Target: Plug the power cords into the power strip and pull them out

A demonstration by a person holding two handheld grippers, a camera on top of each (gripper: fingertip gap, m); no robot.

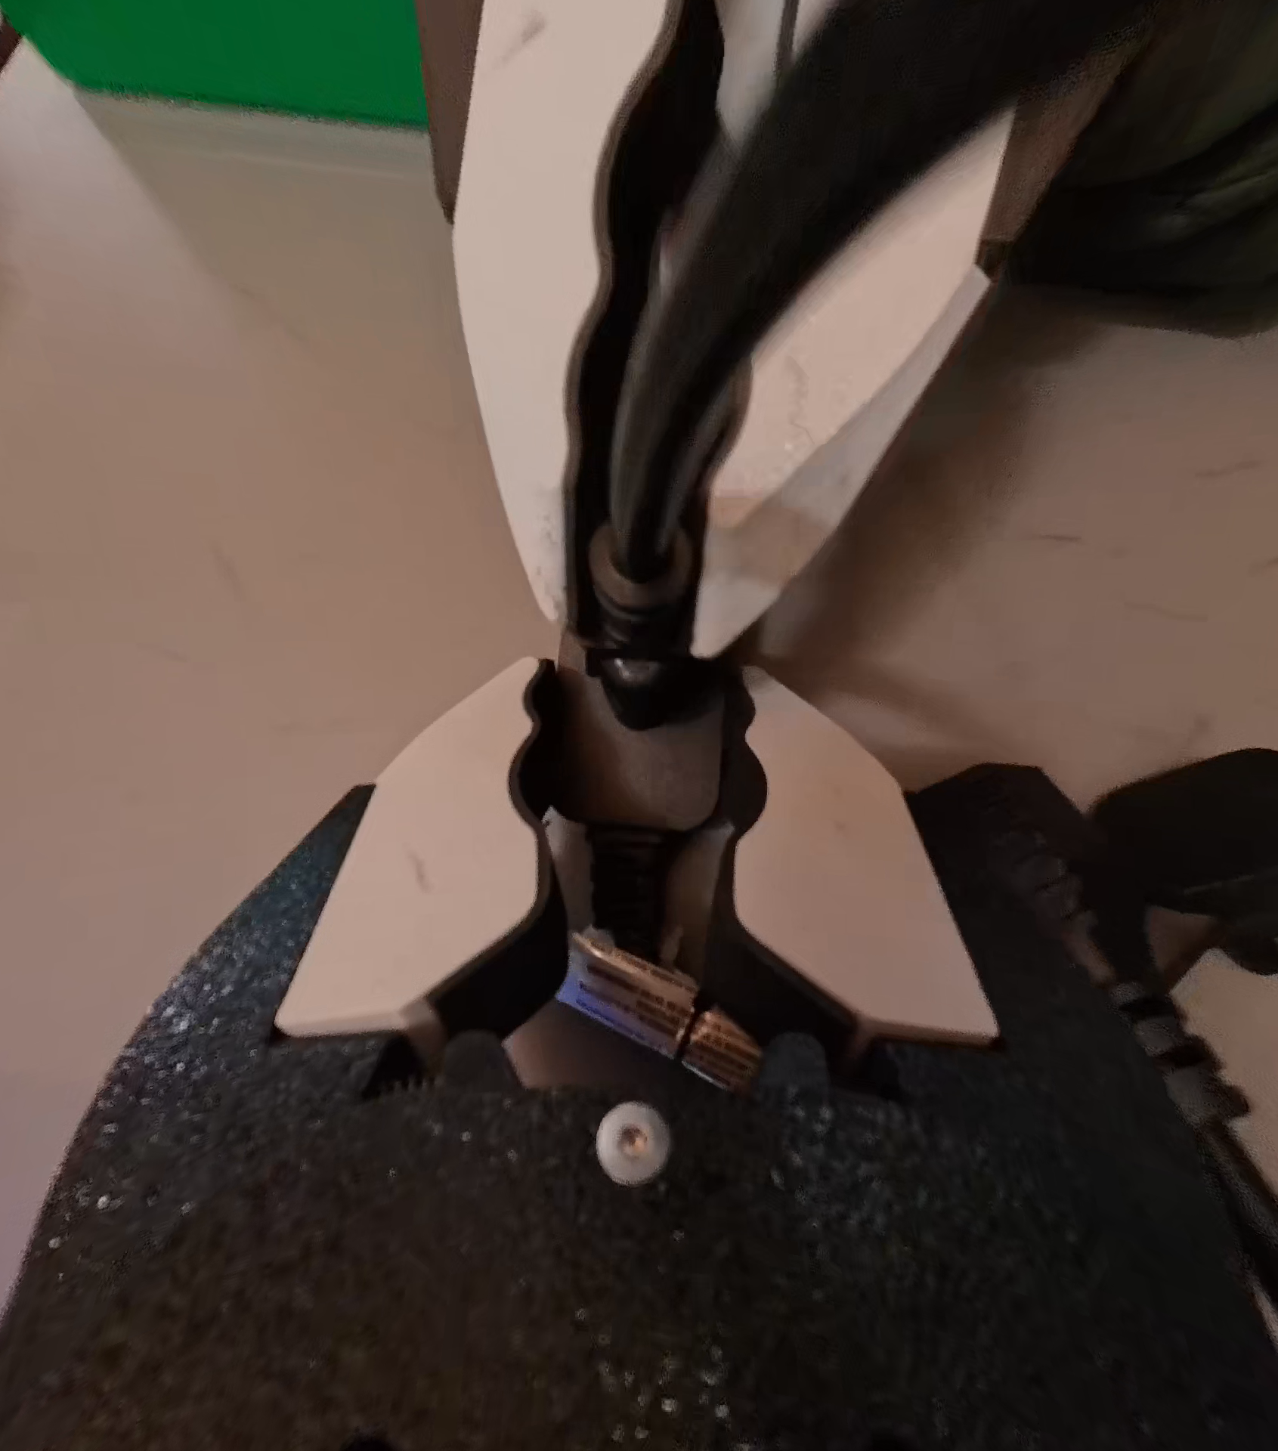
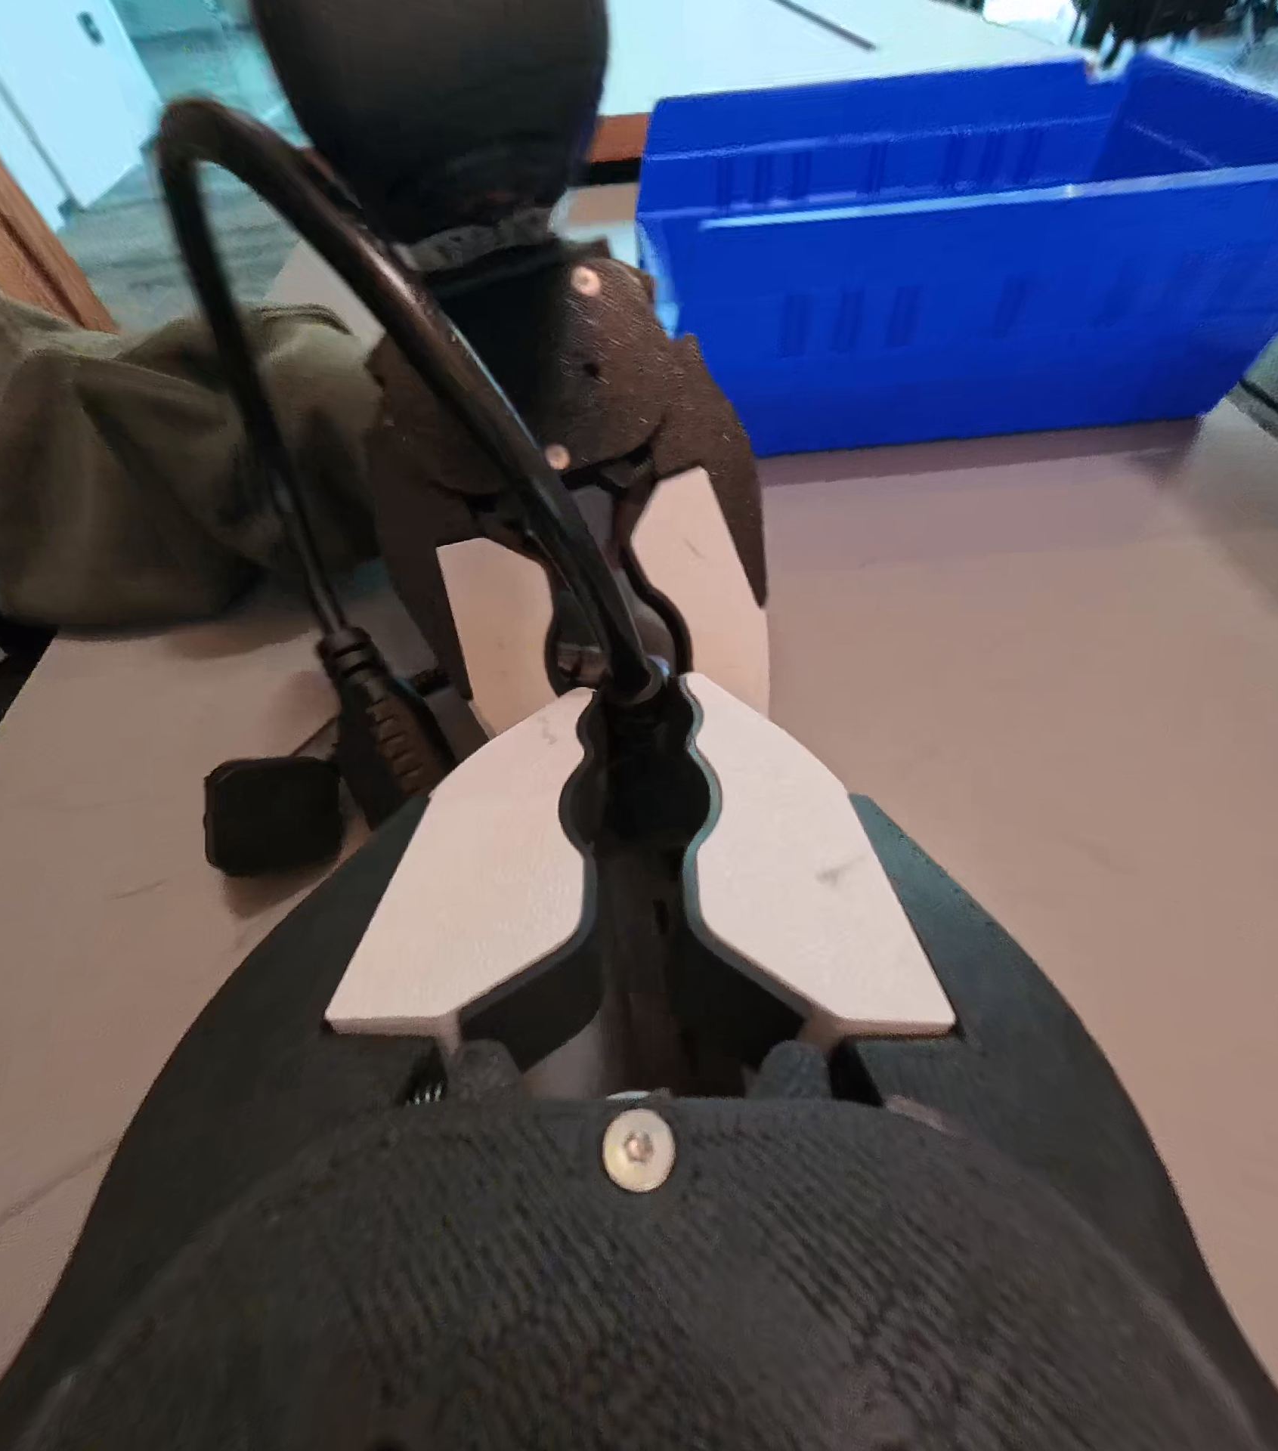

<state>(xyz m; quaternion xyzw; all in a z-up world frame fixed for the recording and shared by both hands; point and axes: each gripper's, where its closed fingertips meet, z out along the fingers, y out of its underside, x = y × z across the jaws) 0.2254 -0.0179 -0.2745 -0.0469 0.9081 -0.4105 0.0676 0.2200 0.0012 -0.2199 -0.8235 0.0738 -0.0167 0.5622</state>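
My left gripper (image 1: 639, 687) is shut on a dark grey connector body (image 1: 639, 758); a ribbed black sleeve and a tag sit behind it between the fingers. My right gripper (image 2: 639, 695) is shut on the black plug (image 2: 639, 789) of a power cord (image 2: 416, 290). The two grippers meet tip to tip; the right one shows in the left wrist view (image 1: 631, 628), the left one in the right wrist view (image 2: 604, 636). The plug meets the connector; the joint is hidden by the fingers. The cord arcs up and left, down to a ribbed connector (image 2: 376, 707) on the table.
A black plug (image 2: 270, 816) lies on the beige table (image 2: 1052, 707) beside the ribbed connector; it also shows in the left wrist view (image 1: 1232, 848). A blue bin (image 2: 1012, 275) stands behind on the right. An olive cloth (image 2: 70, 455) lies at the left. A green box (image 1: 227, 55) stands far left. Tip to tip, the grippers are about 5 cm apart.
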